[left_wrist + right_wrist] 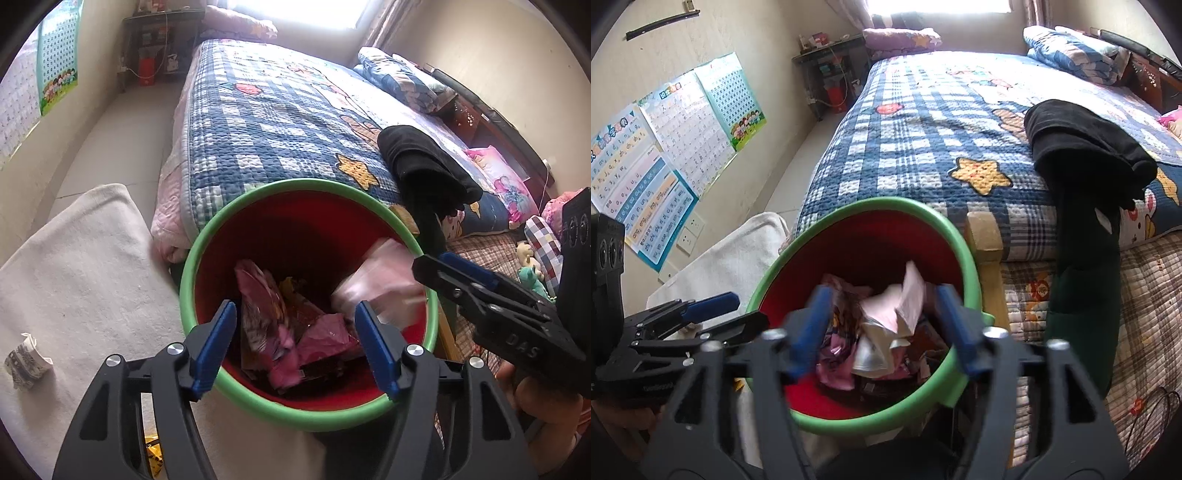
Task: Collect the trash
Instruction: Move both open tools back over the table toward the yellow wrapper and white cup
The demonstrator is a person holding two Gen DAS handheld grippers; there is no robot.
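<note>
both the left gripper (295, 343) and right gripper (882, 328) hang wide and empty over the bin (373, 406), wrappers (266, 321) below them, so crumpled paper (27, 363) far left could get missed.

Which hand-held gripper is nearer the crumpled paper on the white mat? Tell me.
Left. The left hand-held gripper hangs over the bin beside the crumpled paper; the right hand-held gripper is at the bin's far side.
</note>
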